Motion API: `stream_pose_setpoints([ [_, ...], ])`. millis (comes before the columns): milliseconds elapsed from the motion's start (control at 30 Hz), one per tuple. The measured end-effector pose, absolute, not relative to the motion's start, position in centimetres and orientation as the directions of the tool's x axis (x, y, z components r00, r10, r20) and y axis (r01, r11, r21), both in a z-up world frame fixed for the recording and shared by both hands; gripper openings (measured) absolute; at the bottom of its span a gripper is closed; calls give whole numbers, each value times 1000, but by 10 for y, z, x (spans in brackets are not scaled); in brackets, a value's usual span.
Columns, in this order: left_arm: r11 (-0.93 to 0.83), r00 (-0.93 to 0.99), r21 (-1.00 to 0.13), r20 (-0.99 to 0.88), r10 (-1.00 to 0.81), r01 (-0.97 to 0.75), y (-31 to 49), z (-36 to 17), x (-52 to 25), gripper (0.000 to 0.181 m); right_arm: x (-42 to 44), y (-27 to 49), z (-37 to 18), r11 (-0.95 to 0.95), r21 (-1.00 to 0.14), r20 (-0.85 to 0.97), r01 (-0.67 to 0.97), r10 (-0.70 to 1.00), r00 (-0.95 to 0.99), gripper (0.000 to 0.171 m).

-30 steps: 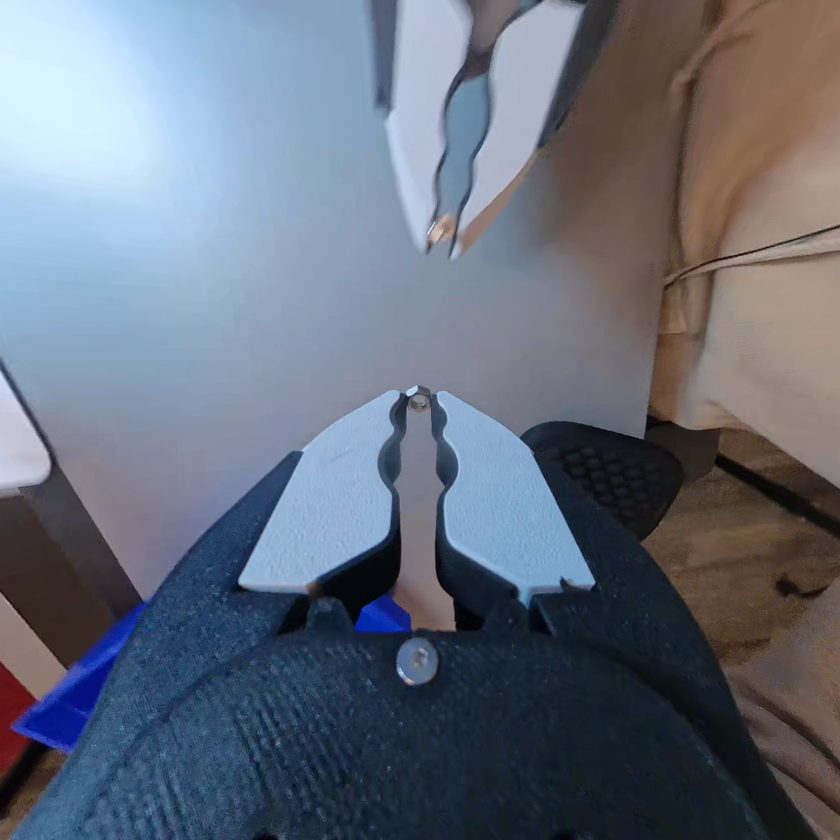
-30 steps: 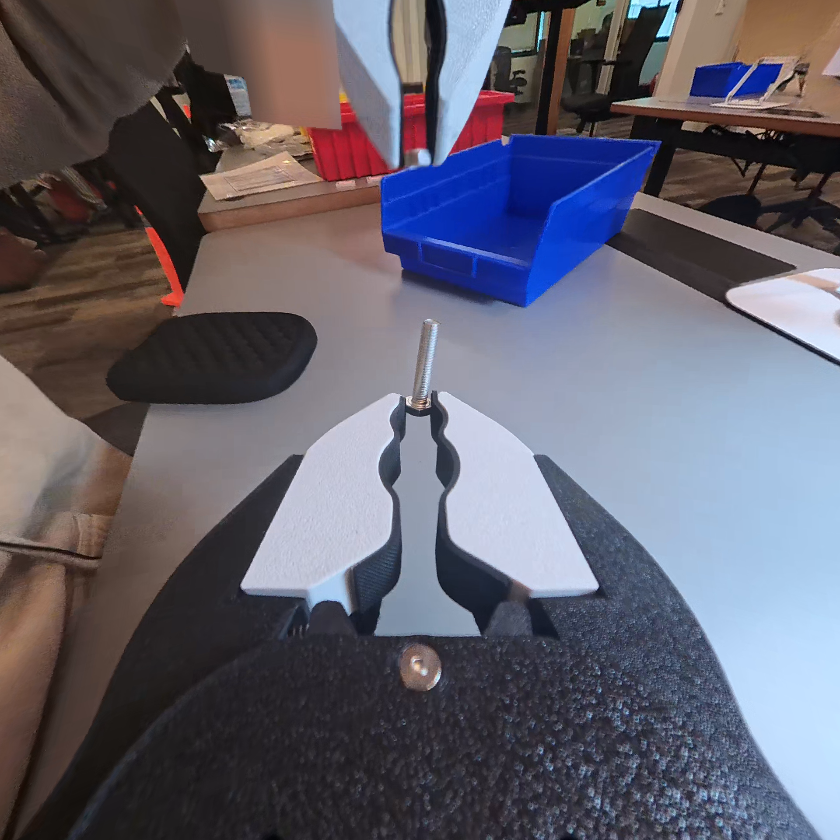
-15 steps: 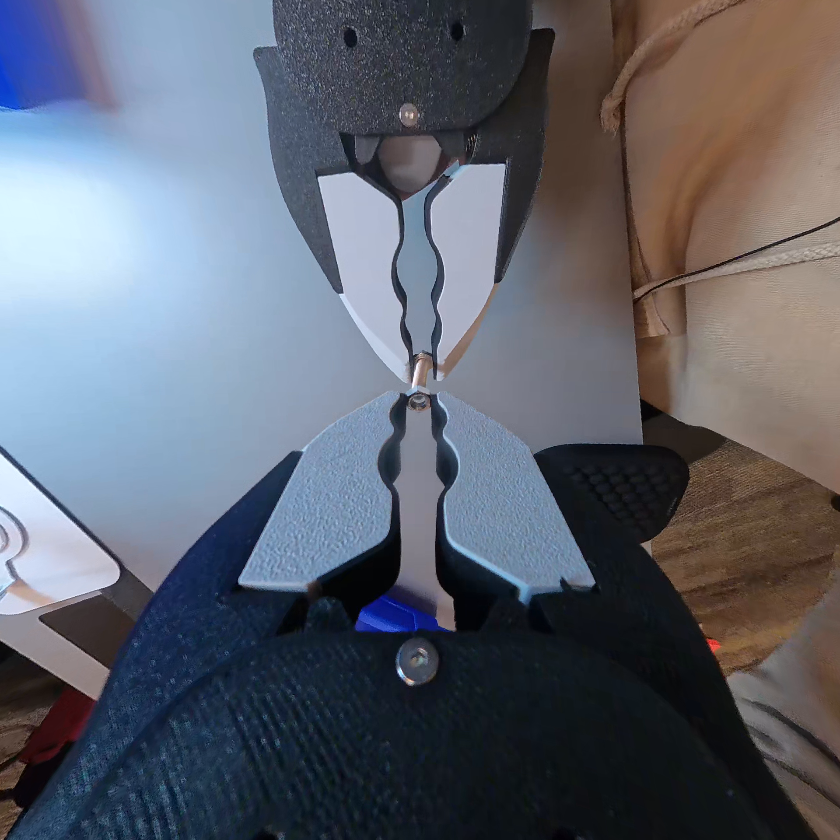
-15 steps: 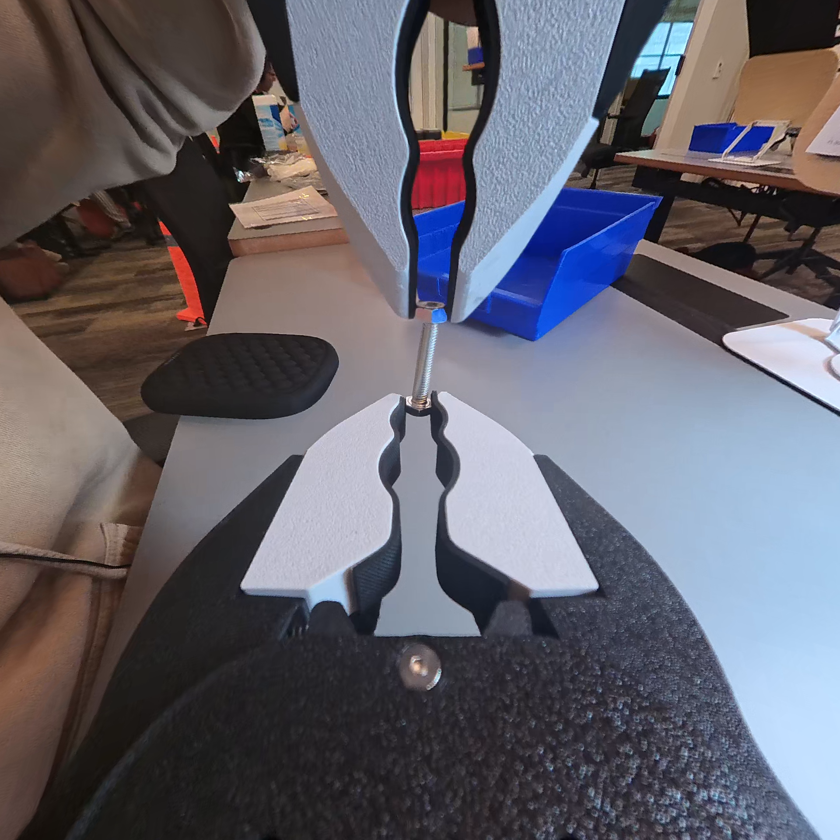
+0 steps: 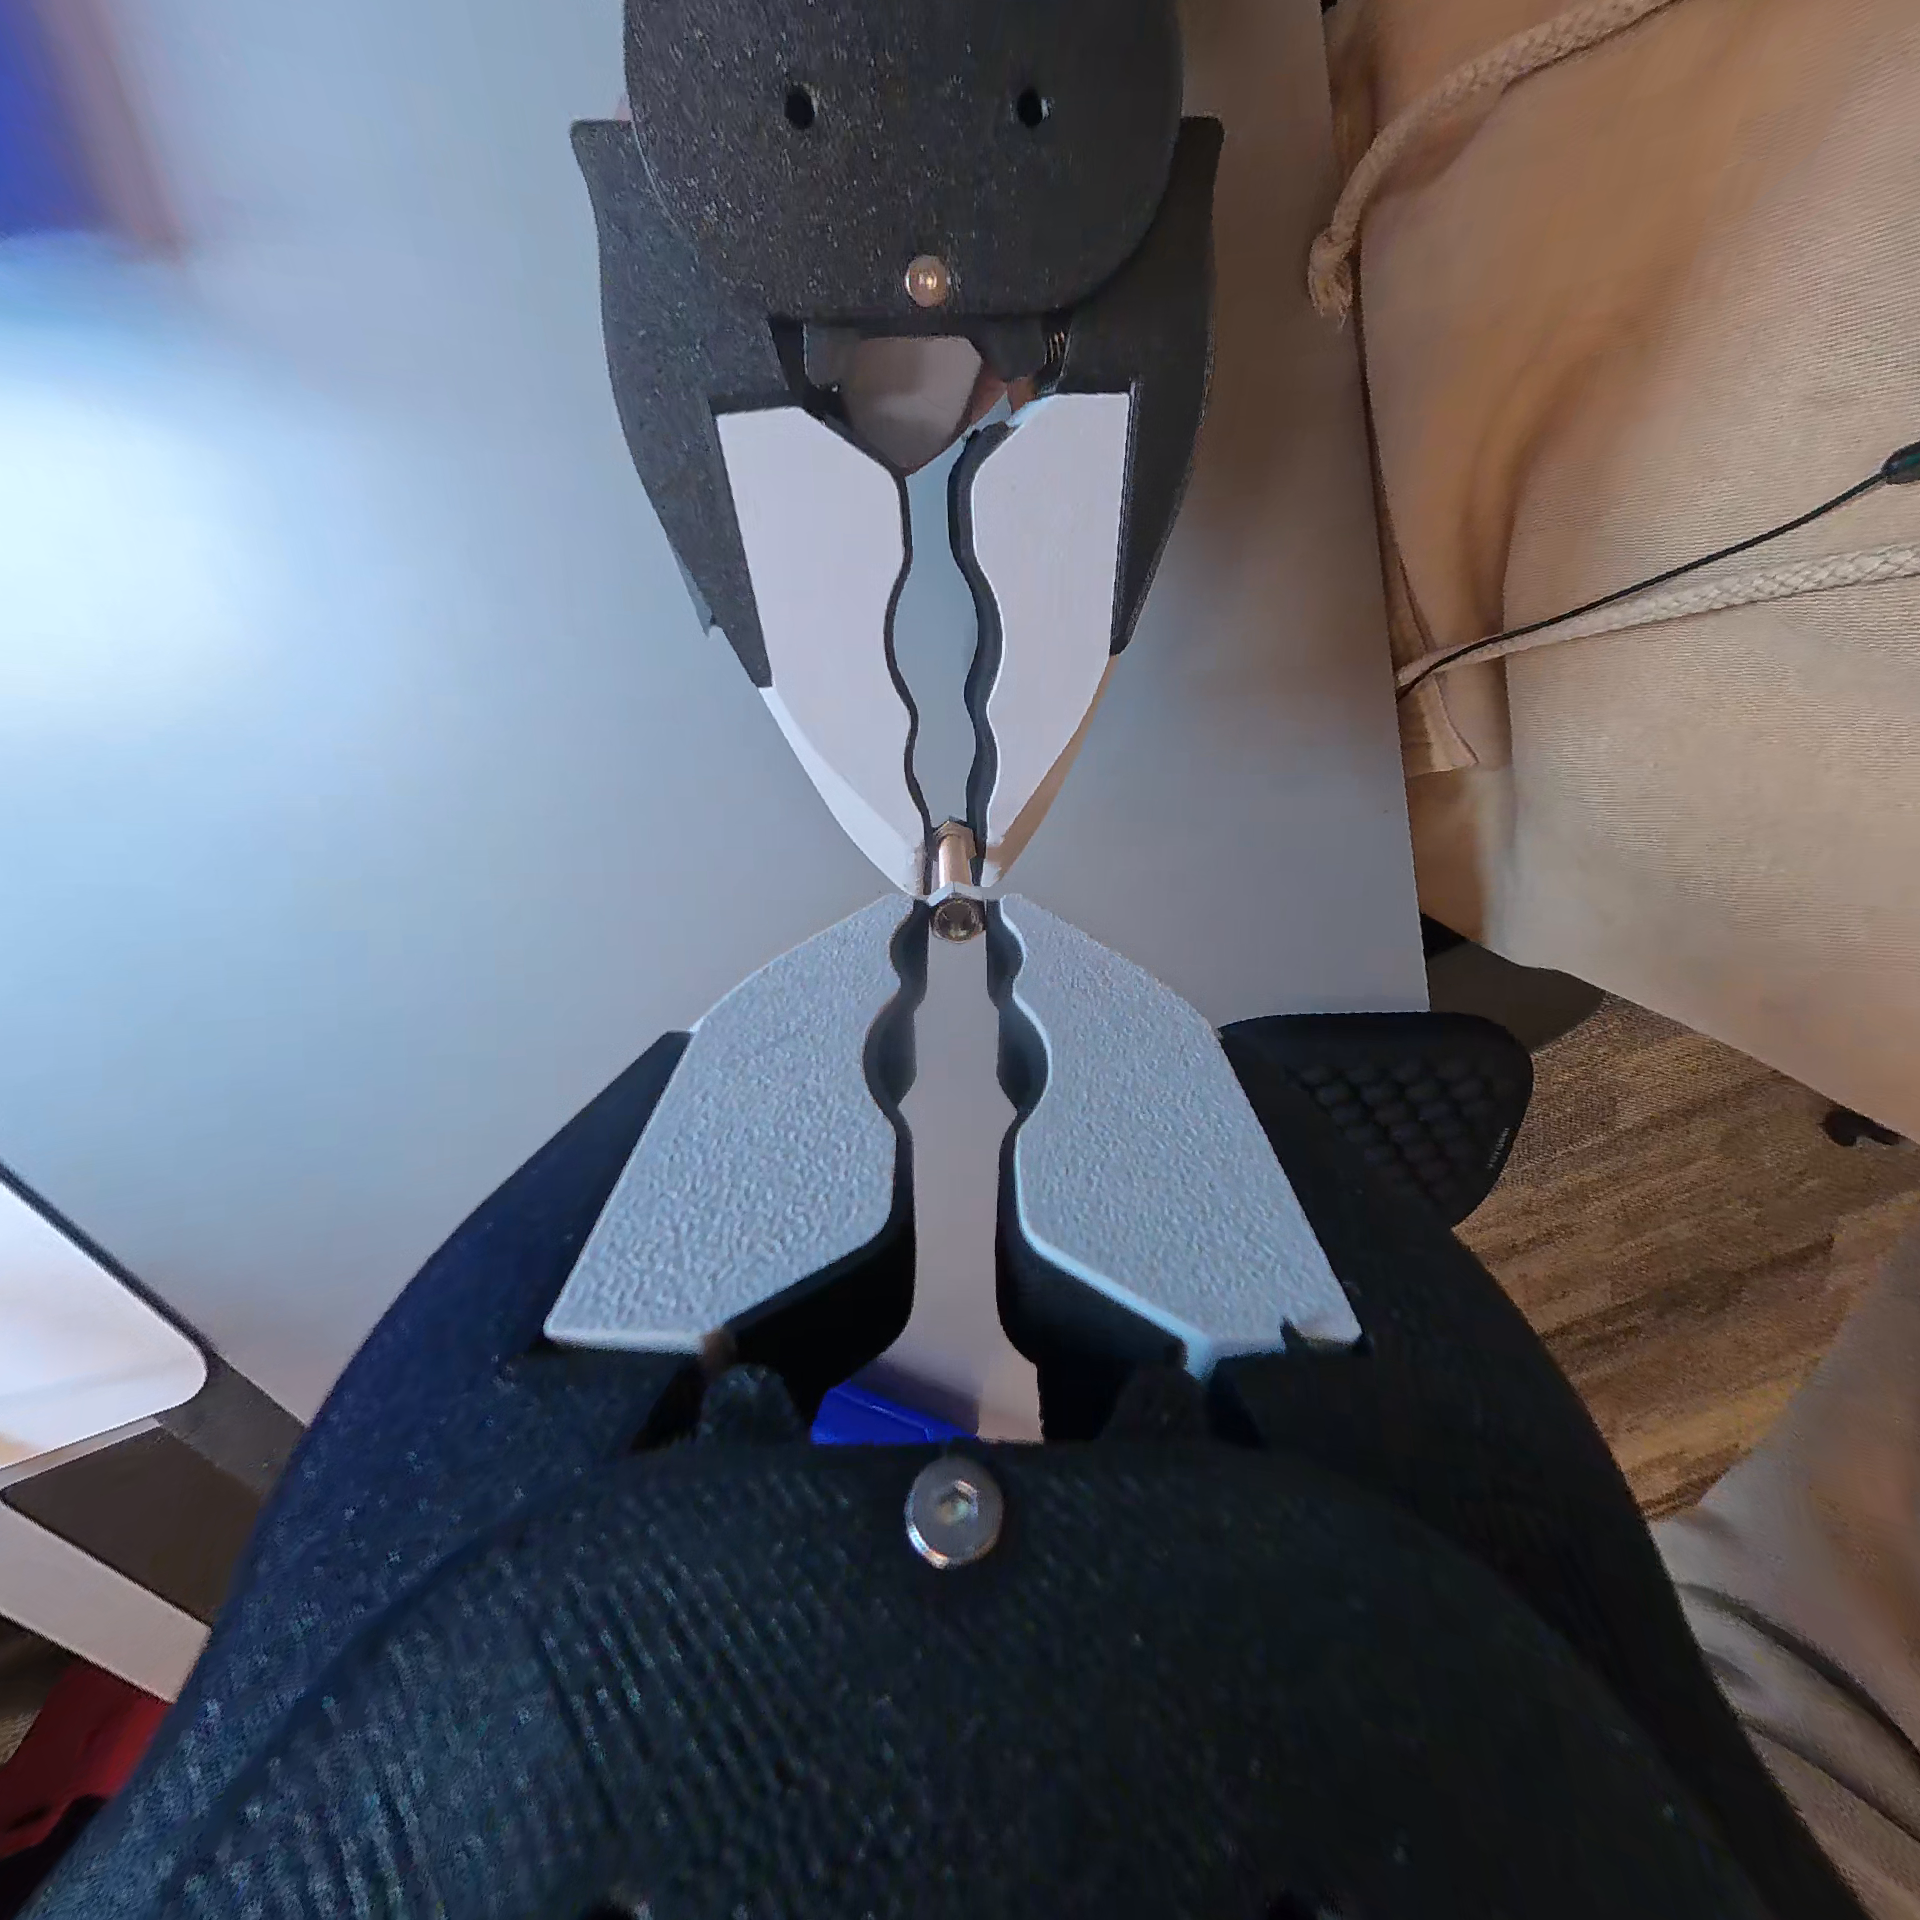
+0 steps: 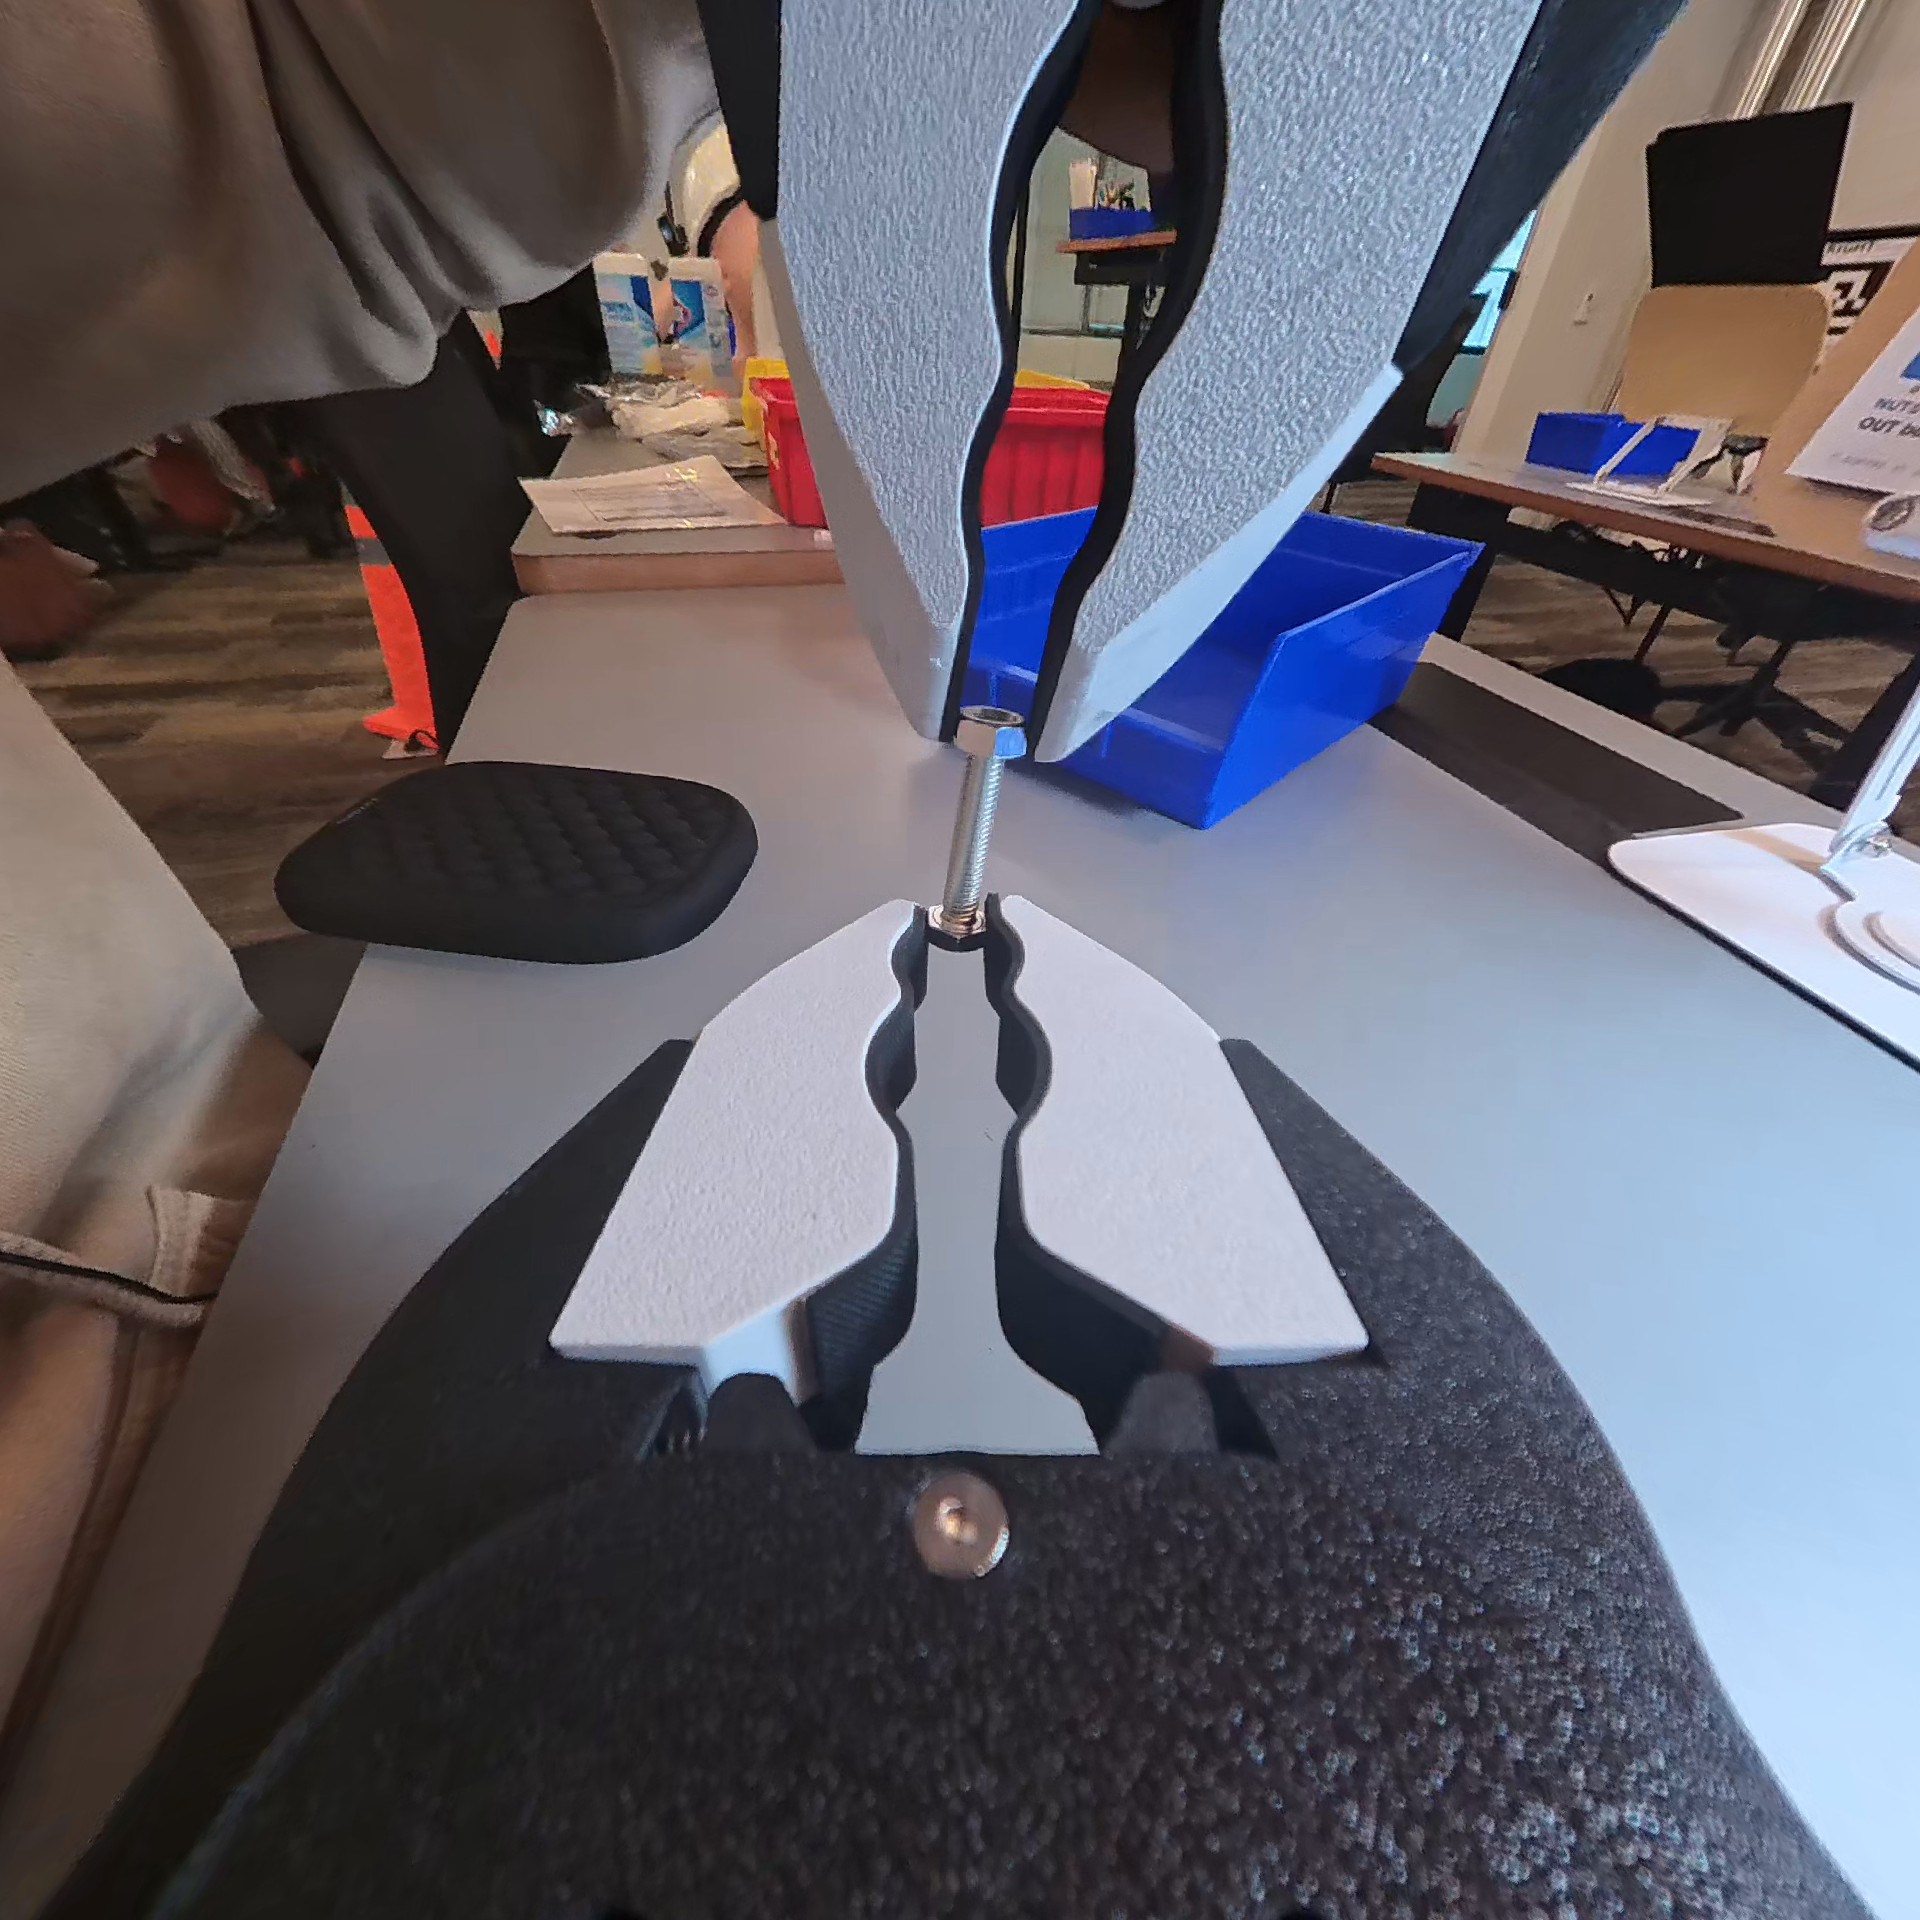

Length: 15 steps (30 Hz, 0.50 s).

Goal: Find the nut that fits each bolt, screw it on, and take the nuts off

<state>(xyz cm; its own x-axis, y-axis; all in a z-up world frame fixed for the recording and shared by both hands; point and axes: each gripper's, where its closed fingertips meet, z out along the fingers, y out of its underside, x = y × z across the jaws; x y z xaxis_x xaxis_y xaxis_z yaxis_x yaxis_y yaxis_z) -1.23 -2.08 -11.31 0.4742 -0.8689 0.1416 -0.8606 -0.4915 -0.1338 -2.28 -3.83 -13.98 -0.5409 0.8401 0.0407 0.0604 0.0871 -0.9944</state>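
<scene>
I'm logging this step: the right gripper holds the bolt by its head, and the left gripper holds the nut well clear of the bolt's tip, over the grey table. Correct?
Not quite. The nut is not clear of the bolt: the right wrist view shows it sitting on the bolt's tip. The rest holds: the right gripper grips the head end, the left gripper grips the nut, over the grey table.

left wrist: close, faces right hand-held gripper (image 5: 953, 868) | right wrist: faces left | shared: bolt (image 6: 977, 831)

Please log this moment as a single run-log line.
left gripper: shut on nut | right gripper: shut on bolt | nut at bolt tip, threading depth unclear | both above grey table
</scene>
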Motion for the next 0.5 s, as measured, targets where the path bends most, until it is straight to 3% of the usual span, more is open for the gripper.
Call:
stream_pose_setpoints([
  [500,-500,477,-154,163,-864,-852,-23,-117,-12,11,-23,-42,-145,76,-994,16,85,831,-556,10],
])
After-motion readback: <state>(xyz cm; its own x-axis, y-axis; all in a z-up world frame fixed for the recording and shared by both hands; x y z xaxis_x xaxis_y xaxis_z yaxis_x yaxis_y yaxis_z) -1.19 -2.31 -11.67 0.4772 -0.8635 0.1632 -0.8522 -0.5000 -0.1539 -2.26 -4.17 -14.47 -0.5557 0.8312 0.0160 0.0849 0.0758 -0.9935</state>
